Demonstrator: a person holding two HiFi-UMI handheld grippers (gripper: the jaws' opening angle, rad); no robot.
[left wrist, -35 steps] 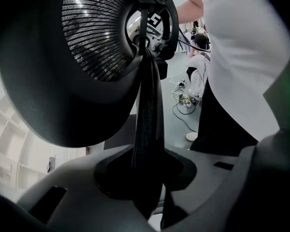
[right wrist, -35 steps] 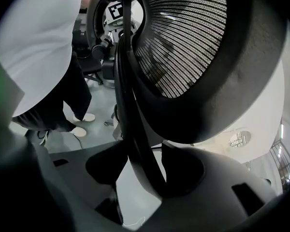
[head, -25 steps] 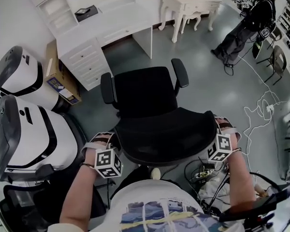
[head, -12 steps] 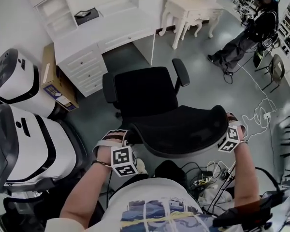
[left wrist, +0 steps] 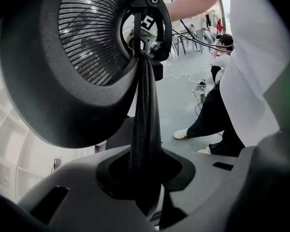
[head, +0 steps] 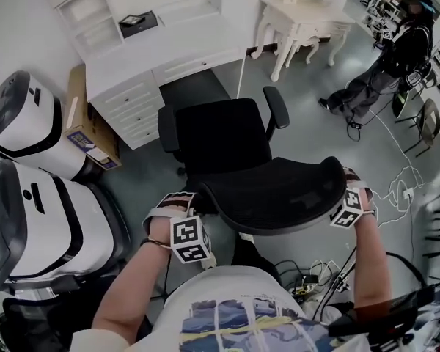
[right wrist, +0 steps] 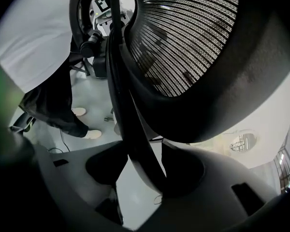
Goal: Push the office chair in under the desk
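A black office chair stands in the head view with its seat (head: 221,136) facing a white desk (head: 169,46) and its mesh backrest (head: 279,196) nearest me. The seat's front is level with the knee opening under the desk. My left gripper (head: 199,210) is shut on the backrest's left rim; in the left gripper view that rim (left wrist: 144,124) fills the gap between the jaws (left wrist: 145,178). My right gripper (head: 340,193) is at the backrest's right rim. In the right gripper view the rim (right wrist: 130,129) lies against one jaw with floor showing beside it, so the jaws (right wrist: 140,178) stand open.
Two large white pod-shaped machines (head: 37,196) stand close on the left, with a cardboard box (head: 84,127) beside the desk drawers (head: 128,101). A white ornate table (head: 304,20) stands at the back right, a person in dark clothes (head: 396,68) beyond it. Cables (head: 396,185) trail on the floor at right.
The chair has rolled a little toward the desk with both grippers following on the backrest. The person at the back right has shifted further right.
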